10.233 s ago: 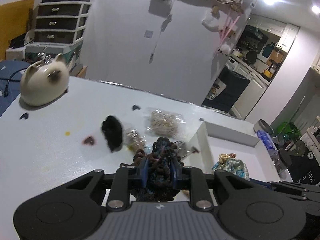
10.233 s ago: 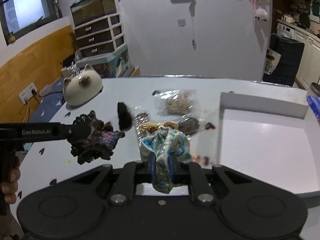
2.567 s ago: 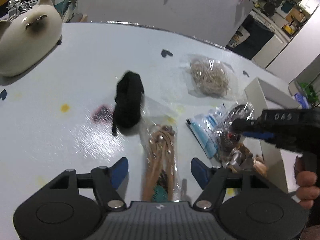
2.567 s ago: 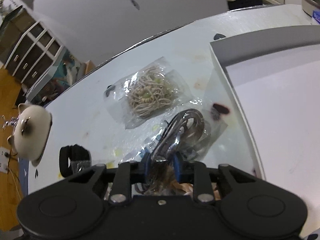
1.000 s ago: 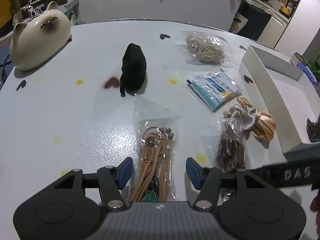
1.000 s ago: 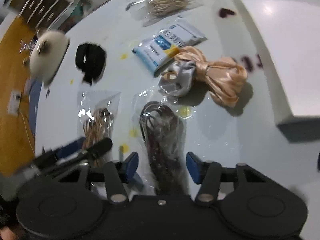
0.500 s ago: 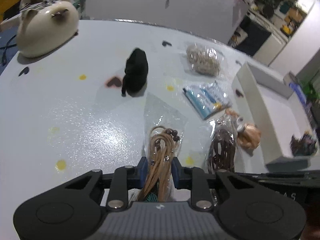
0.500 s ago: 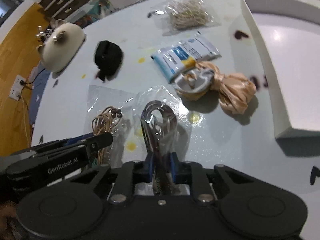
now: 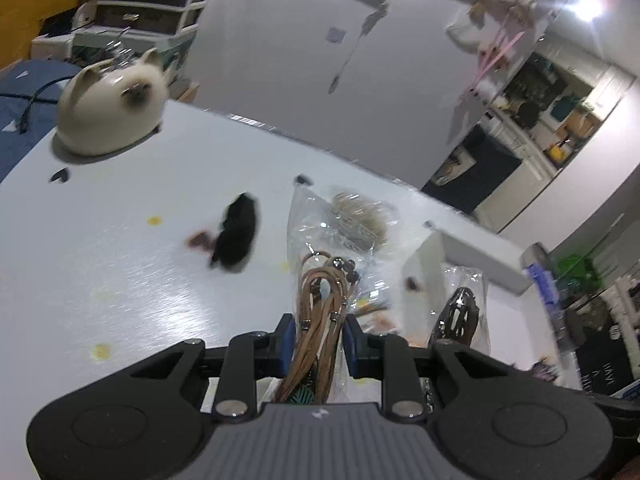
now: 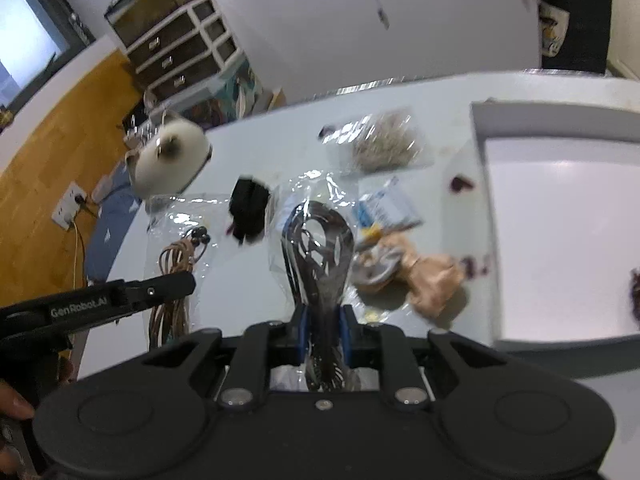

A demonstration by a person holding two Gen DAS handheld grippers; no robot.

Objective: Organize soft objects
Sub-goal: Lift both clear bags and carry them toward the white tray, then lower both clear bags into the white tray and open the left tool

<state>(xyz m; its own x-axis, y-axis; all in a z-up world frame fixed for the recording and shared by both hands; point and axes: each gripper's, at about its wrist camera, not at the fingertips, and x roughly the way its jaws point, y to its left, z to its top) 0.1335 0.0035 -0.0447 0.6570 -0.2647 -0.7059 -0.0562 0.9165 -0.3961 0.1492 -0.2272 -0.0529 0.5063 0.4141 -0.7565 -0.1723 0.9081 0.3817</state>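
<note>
My left gripper [image 9: 318, 338] is shut on a clear bag of tan cords [image 9: 320, 292] and holds it above the white table [image 9: 120, 280]. It also shows in the right wrist view [image 10: 176, 256]. My right gripper [image 10: 322, 334] is shut on a clear bag of dark cords [image 10: 318, 248], also lifted; this bag shows in the left wrist view [image 9: 460, 316]. A white tray [image 10: 560, 220] lies to the right, with a dark scrunchie [image 10: 634, 292] at its edge.
On the table lie a black scrunchie [image 10: 250, 204], a bag of beige bands [image 10: 384, 142], a blue-white packet [image 10: 386, 210], a peach scrunchie [image 10: 424, 276] and a cat-shaped ornament [image 9: 112, 110]. Drawers [image 10: 180, 52] stand beyond the table.
Both grippers have risen off the table with their bags and now tilt up toward the room. One second ago both were open over the bags.
</note>
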